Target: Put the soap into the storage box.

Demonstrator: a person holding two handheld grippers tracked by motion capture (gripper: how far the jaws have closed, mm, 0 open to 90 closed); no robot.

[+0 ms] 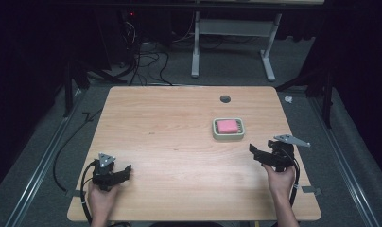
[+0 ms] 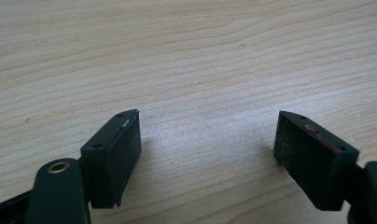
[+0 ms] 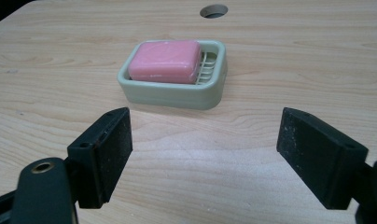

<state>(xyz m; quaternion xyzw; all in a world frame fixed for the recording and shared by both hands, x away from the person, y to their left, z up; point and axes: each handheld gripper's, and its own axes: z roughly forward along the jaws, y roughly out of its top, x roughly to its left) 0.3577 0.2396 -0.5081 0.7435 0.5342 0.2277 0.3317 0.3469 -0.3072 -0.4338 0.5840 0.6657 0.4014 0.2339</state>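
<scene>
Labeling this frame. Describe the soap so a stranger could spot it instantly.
On the wooden table, look right of centre, ahead of the right tongs. A pale green dish sits there; the soap lies in it, a pink rounded bar, the one bright item.

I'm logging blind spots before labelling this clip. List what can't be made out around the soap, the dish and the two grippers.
- Underside of the pink soap: hidden by the soap dish, both views.
- Dish's slatted floor: mostly covered by the soap, right gripper view.
- Small white thing on the floor: too small to identify, high view.
- Left gripper body: cut off by the bottom edge, left gripper view.
- Right gripper: jaw bases cut off likewise.
</scene>
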